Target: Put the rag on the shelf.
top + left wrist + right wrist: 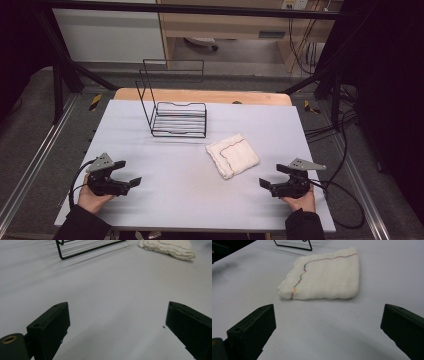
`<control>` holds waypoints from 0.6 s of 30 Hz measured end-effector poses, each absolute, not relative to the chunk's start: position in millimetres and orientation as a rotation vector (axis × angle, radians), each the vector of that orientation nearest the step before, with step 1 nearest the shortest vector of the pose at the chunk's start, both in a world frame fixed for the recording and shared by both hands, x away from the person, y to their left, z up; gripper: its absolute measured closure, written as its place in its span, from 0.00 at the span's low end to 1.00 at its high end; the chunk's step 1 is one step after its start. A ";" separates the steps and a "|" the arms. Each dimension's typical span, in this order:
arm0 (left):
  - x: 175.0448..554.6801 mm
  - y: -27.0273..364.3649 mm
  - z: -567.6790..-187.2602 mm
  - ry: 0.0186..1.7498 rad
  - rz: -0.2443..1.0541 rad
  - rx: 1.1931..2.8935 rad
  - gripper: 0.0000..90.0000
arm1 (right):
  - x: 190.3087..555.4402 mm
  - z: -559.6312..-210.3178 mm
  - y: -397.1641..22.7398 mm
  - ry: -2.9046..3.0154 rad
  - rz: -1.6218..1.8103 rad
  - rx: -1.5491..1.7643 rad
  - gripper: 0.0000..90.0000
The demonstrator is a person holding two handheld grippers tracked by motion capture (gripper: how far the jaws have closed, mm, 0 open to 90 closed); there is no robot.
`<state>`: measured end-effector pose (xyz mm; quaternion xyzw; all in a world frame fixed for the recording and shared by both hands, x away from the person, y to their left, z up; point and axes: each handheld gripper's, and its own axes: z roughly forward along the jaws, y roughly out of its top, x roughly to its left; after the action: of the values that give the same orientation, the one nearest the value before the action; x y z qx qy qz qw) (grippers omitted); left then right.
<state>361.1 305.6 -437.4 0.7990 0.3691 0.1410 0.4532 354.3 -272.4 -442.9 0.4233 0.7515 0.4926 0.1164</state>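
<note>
Pale grey table [165, 200] holds a folded white cloth with a coloured stitch line [327, 275], just ahead of the right gripper [328, 327]. Both grippers' jaws stand wide, holding nothing. The left gripper [117, 330] faces bare table. The black wire rack [177, 117] beyond stands empty. A grab at one layer could unfold the cloth.

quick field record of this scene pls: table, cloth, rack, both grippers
table: pale grey top
cloth: folded white cloth, lying flat, right of centre, coloured stitch line across its top
rack: black wire rack, toward the far side, apart from the cloth
left gripper: jaws open, nothing between them, low over the near left of the table
right gripper: jaws open, nothing between them, nearest the cloth, not touching it
</note>
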 end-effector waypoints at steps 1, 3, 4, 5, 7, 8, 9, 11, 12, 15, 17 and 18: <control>361.1 305.3 -437.7 0.912 0.349 1.972 0.06 | 354.3 -442.8 -272.5 2.200 1.440 1.240 0.01; 360.8 305.2 -438.1 0.914 0.351 1.973 0.06 | 354.2 -442.6 -272.7 2.200 1.440 1.240 0.01; 360.8 305.2 -438.1 0.914 0.351 1.973 0.06 | 354.2 -442.6 -272.7 2.200 1.440 1.240 0.01; 360.6 305.3 -438.2 0.914 0.350 1.973 0.06 | 354.1 -442.5 -272.6 2.200 1.437 1.243 0.01; 360.3 305.5 -438.6 0.914 0.351 1.971 0.06 | 354.0 -442.6 -272.1 2.202 1.429 1.250 0.01; 360.3 305.5 -438.6 0.914 0.351 1.971 0.06 | 354.2 -442.5 -271.5 2.204 1.425 1.250 0.01; 360.3 305.8 -438.9 0.914 0.350 1.973 0.06 | 354.4 -442.2 -271.0 2.209 1.417 1.247 0.01; 360.4 306.9 -439.2 0.918 0.352 1.969 0.06 | 354.6 -441.6 -269.1 2.207 1.414 1.240 0.01; 360.4 306.9 -439.2 0.918 0.352 1.969 0.06 | 354.4 -441.4 -268.3 2.209 1.417 1.235 0.01; 360.3 307.0 -439.2 0.919 0.357 1.969 0.06 | 354.6 -440.8 -265.1 2.211 1.414 1.238 0.01; 360.4 306.9 -439.4 0.920 0.359 1.971 0.06 | 355.1 -440.6 -263.2 2.215 1.409 1.241 0.01; 360.4 306.9 -439.4 0.920 0.359 1.971 0.06 | 355.1 -440.5 -262.3 2.218 1.403 1.239 0.01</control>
<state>360.4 306.9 -439.4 0.7976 0.3722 0.1454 0.4518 355.1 -262.3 -440.5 0.4240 0.7586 0.4801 0.1194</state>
